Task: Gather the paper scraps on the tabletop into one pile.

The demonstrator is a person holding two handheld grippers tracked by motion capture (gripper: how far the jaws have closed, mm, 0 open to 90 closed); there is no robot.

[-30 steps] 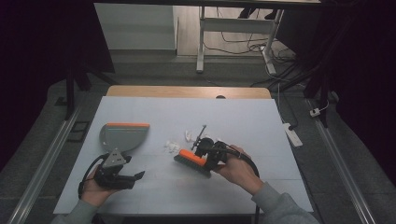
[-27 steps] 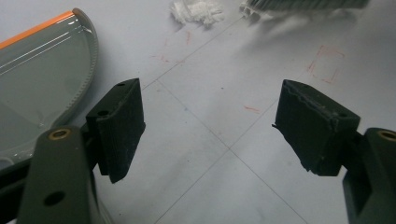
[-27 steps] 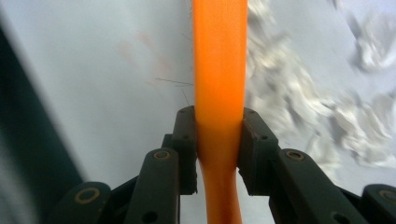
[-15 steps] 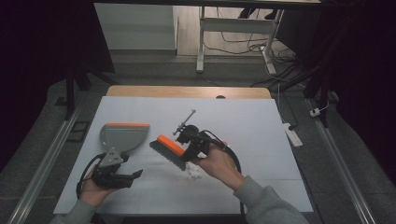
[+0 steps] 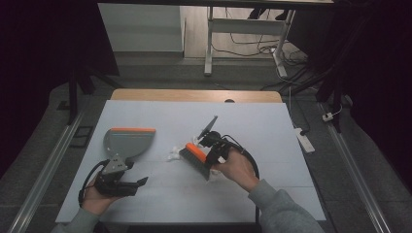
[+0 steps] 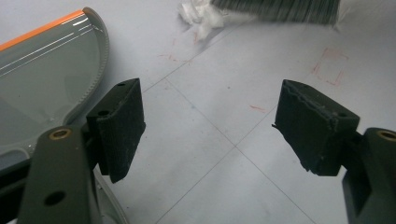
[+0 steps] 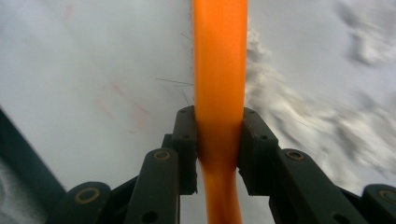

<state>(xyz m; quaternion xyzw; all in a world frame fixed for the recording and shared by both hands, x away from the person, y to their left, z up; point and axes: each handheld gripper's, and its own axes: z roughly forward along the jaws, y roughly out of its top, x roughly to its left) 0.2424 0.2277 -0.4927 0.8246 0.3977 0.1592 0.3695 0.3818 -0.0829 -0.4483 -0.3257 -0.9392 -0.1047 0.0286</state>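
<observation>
Currently right hand-held gripper clamps the brush mid-desk, bristles down to push paper scraps toward the dustpan near the left edge; left hand-held gripper is released beside it.

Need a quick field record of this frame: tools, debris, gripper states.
surface: white table
brush: orange-backed hand brush, bristles down on the table
right gripper: shut on the brush's orange back
debris: white scraps, just left of the bristles
dustpan: grey dustpan, orange lip, left of the scraps
left gripper: jaws wide apart, nothing between them, beside the dustpan
</observation>
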